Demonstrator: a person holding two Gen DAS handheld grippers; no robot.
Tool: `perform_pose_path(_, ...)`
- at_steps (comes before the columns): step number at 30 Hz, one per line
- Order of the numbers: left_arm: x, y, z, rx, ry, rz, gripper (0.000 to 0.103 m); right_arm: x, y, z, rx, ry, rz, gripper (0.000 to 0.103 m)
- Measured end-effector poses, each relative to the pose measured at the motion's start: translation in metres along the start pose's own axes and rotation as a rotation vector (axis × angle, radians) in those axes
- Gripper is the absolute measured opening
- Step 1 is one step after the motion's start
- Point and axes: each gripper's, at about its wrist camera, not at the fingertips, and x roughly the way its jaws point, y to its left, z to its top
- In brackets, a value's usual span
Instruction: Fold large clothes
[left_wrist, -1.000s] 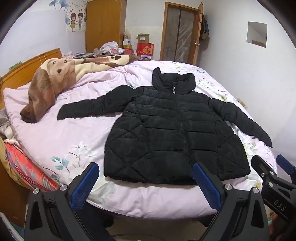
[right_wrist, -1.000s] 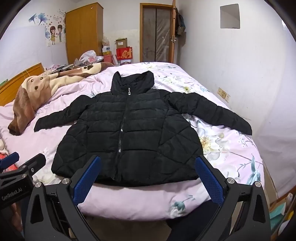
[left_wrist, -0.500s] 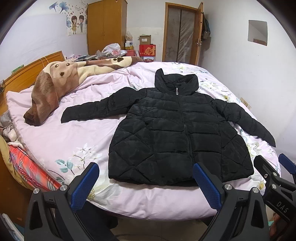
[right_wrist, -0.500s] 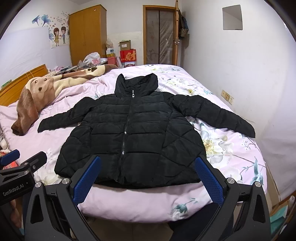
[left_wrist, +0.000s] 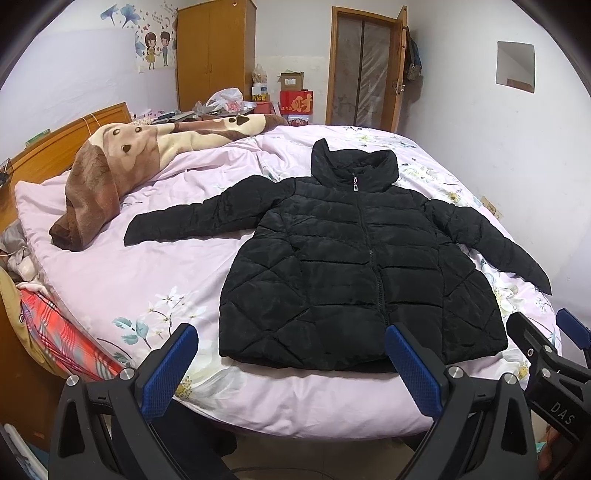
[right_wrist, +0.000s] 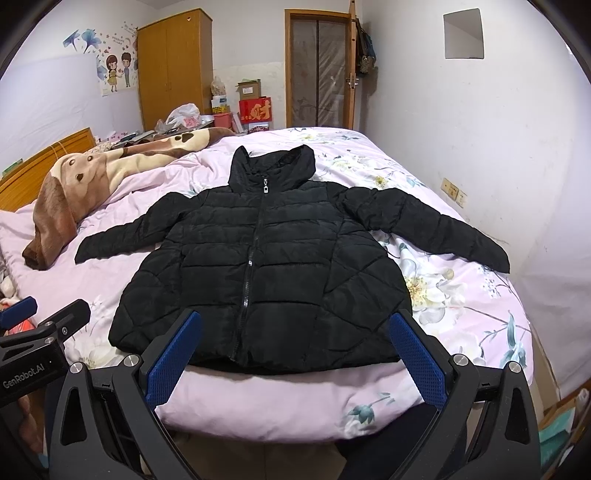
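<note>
A: Both sets of jaws wide open, empty, short of the bed (left_wrist: 295, 398)?
B: Yes. The jacket (left_wrist: 354, 273) lies flat beyond, zipped, sleeves spread. Probably pinch each cuff and fold inward, keeping the padding smooth.

You can read "DAS" on the right gripper (left_wrist: 550, 373) and "GenRobot.AI" on the left gripper (right_wrist: 33, 354). The red box (right_wrist: 255, 109) by the door shows a gold "财".
</note>
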Motion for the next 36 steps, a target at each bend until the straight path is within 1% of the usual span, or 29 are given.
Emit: perform_pose_path(36, 0.0018, 0.0004, -0.0013, -0.001, 0.002, 0.006, 0.102, 0.0046, -0.0004, -0.0039, 0.002, 0.009, 0.000, 0.101)
